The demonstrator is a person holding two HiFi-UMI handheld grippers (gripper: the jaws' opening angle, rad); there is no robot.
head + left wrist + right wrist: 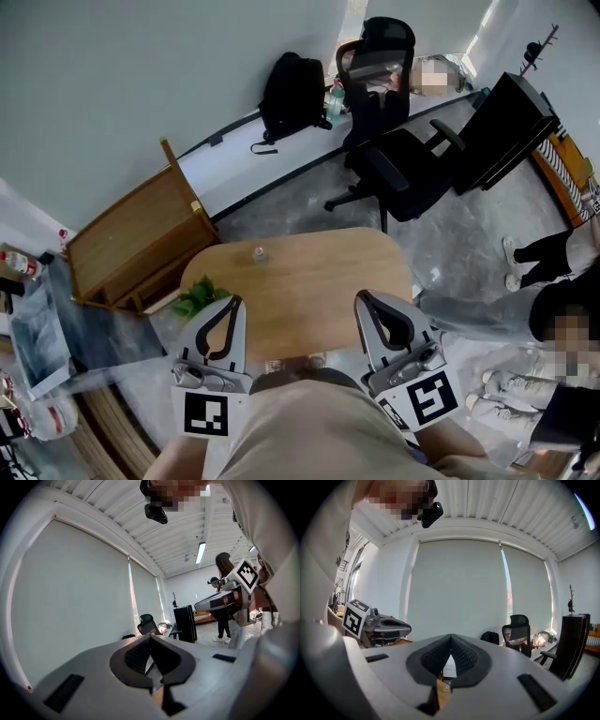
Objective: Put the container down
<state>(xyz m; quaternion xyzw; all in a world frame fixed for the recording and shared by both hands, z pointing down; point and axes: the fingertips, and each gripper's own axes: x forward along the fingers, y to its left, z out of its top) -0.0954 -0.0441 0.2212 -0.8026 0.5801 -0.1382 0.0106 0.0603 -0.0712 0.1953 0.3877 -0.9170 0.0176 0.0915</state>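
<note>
- The small clear container (260, 254) sits on the wooden table (309, 281) near its far edge, well apart from both grippers.
- The left gripper (231, 303) is over the near edge, its fingers pressed together with nothing between them.
- The right gripper (364, 298) is beside it, its fingers also pressed together and empty.
- Green leaves (195, 300) lie at the table's left edge.

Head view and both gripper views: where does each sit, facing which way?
Head view: on the head, steeply down at the table; torso, left gripper, right gripper show.
Left gripper view: on that gripper, facing across the room; own shut jaws.
Right gripper view: likewise, facing the window blind; own shut jaws.
All three share the office chair.
</note>
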